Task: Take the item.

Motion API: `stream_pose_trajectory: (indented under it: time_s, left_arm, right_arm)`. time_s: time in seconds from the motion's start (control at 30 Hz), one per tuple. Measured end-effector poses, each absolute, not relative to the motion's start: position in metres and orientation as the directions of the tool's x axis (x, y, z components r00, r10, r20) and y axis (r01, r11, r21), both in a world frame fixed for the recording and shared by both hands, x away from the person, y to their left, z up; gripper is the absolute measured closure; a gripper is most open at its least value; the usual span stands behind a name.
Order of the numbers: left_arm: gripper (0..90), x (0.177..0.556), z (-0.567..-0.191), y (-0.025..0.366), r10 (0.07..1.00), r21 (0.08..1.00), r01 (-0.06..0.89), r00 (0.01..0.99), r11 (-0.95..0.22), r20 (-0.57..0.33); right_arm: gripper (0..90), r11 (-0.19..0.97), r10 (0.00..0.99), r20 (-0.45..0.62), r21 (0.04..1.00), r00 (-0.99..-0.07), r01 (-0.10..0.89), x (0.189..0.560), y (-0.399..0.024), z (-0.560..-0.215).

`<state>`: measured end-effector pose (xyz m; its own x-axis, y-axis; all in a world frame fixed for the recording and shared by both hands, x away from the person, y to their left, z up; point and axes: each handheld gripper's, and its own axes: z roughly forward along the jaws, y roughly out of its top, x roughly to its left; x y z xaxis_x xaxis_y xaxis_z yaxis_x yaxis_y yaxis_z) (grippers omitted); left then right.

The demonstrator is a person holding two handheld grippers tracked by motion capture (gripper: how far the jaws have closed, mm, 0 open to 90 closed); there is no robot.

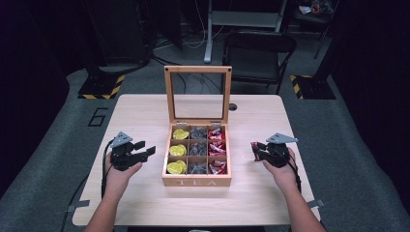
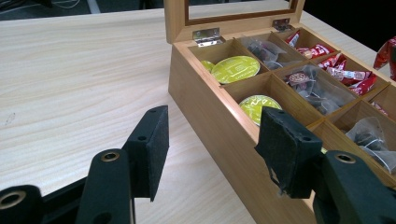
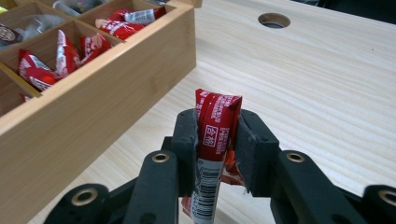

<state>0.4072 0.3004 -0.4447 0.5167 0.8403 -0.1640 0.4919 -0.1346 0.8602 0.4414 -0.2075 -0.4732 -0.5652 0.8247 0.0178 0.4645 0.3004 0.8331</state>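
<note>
While held just right of the wooden tea box: right gripper clenched on a red sachet, upright between its jaws, above the table | left gripper released, jaws apart, empty, beside box's left wall | lid raised upright | yellow capsules left column, red sachets right column.

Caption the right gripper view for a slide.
Right gripper clamps a red foil sachet upright beside the open wooden tea box.
</note>
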Motion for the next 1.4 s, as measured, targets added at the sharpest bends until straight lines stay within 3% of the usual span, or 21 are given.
stream_pose_trajectory:
  time_s: [1.0,1.4]
  left_arm:
    - [43.3,0.407,-0.445,0.303,0.841,0.859,0.495,0.514,-0.128,-0.17]
    - [43.3,0.407,-0.445,0.303,0.843,0.861,0.493,0.51,-0.123,-0.172]
  right_arm:
    - [67.8,0.317,0.841,0.008,0.803,-0.54,0.505,0.447,-0.211,-0.494]
    - [61.5,0.297,0.848,0.034,0.796,-0.529,0.528,0.447,-0.212,-0.496]
